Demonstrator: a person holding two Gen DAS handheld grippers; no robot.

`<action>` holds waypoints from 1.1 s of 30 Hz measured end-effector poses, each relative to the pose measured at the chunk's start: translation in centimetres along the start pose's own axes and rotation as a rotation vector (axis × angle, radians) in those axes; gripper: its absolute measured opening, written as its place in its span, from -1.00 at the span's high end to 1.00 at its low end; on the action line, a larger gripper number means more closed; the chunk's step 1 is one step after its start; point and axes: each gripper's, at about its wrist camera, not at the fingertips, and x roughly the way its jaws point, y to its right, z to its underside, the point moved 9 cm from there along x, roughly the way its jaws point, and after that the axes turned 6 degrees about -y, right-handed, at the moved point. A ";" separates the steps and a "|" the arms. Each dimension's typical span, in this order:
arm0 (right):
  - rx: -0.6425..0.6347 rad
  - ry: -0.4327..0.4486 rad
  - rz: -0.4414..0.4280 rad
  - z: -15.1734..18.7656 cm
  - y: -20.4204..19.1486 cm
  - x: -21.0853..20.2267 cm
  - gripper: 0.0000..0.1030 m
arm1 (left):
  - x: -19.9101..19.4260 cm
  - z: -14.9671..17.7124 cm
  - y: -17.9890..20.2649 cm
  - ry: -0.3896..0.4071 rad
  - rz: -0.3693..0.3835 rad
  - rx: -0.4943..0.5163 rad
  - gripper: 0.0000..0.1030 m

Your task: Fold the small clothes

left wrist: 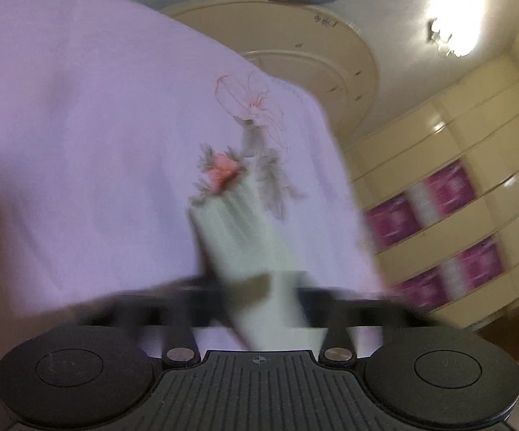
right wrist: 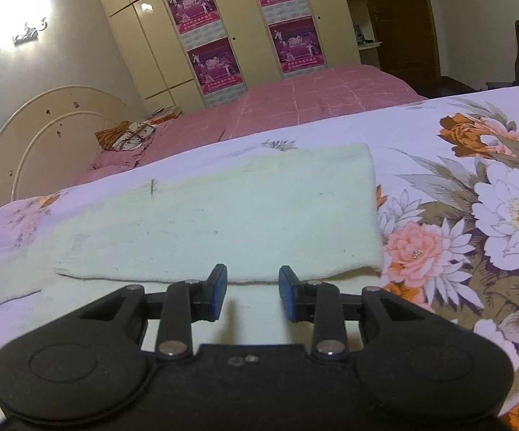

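We have a pale green sock (right wrist: 223, 215) lying flat on the flowered bedsheet (right wrist: 475, 215) of a bed, its near edge just ahead of our right hand-held gripper (right wrist: 252, 294), which hangs partly open with nothing between its blue pads (right wrist: 218, 292). In the left wrist view, which is blurred, our left hand-held gripper (left wrist: 263, 287) is closed on a ribbed pale piece of knit (left wrist: 238, 230), probably the cuff of a sock, which stands up out of the jaws above the sheet; we cannot tell whether it belongs to the same sock or to its pair. We judge the fabric light, soft and limp: it will droop and crease wherever it is not supported, and it should neither slip nor break. A pinch right at an edge or corner seems best, taking both layers at once so the thing lifts as one sheet. The ribbed cuff looks thicker and likely gives the pads a firmer hold than the smooth body. The bed itself is soft, so pressing down to catch an edge may also gather the sheet beneath.
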 end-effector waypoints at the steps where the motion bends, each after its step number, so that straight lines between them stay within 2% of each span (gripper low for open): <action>1: 0.004 -0.002 0.000 0.0 0.1 0.1 0.38 | -0.2 -0.4 1.0 0.029 -0.001 0.029 0.97; 3: 0.006 -0.003 0.005 0.0 0.2 0.3 0.38 | -1.7 0.3 4.9 0.094 0.064 0.170 0.97; 4: 0.007 0.001 0.006 0.0 0.3 0.2 0.38 | -1.6 1.2 7.4 0.079 0.092 0.253 0.97; 7: 0.018 0.006 0.013 -0.1 1.0 0.2 0.38 | 1.0 5.4 13.8 -0.024 0.122 0.452 0.97; 9: 0.032 0.003 0.019 0.0 1.3 0.4 0.38 | 2.1 8.9 18.3 -0.061 0.188 0.554 0.97; 12: 0.047 0.009 0.020 0.1 1.5 0.1 0.38 | 3.4 15.0 24.6 -0.120 0.278 0.700 0.97; 15: 0.048 0.014 0.023 0.0 1.9 -0.5 0.38 | 3.7 21.8 29.1 -0.201 0.333 0.830 0.97; 18: 0.066 0.028 0.032 -0.1 2.9 -1.2 0.37 | 3.6 27.9 31.9 -0.259 0.373 0.959 0.97; 22: 0.096 0.039 0.048 -0.2 4.5 -2.2 0.36 | 3.7 34.6 33.8 -0.334 0.379 1.092 0.97; 24: 0.110 0.038 0.052 0.0 5.2 -2.5 0.35 | 3.8 37.4 34.3 -0.368 0.371 1.126 0.97; 25: 0.119 0.037 0.050 0.2 5.4 -2.6 0.35 | 2.3 39.3 33.7 -0.384 0.368 1.136 0.97; 27: 0.136 0.036 0.033 0.3 5.7 -2.8 0.27 | 2.2 41.5 33.4 -0.441 0.363 1.163 0.97; 28: 0.146 0.038 0.018 0.3 5.6 -2.8 0.22 | 1.1 42.0 32.4 -0.423 0.357 1.177 0.96; 30: 0.159 0.044 -0.012 0.1 5.2 -2.8 0.14 | 0.1 42.3 31.8 -0.386 0.374 1.205 0.23; 31: 0.159 0.047 -0.034 -0.2 4.7 -2.8 0.10 | -0.6 41.9 31.5 -0.375 0.403 1.191 -0.47; 32: 0.153 0.054 -0.052 -0.4 4.2 -2.8 -0.01 | -1.6 40.6 31.1 -0.327 0.418 1.162 -0.56; 33: 0.144 0.062 -0.067 -0.7 3.7 -2.7 -0.04 | -2.3 39.3 30.6 -0.290 0.410 1.142 -0.56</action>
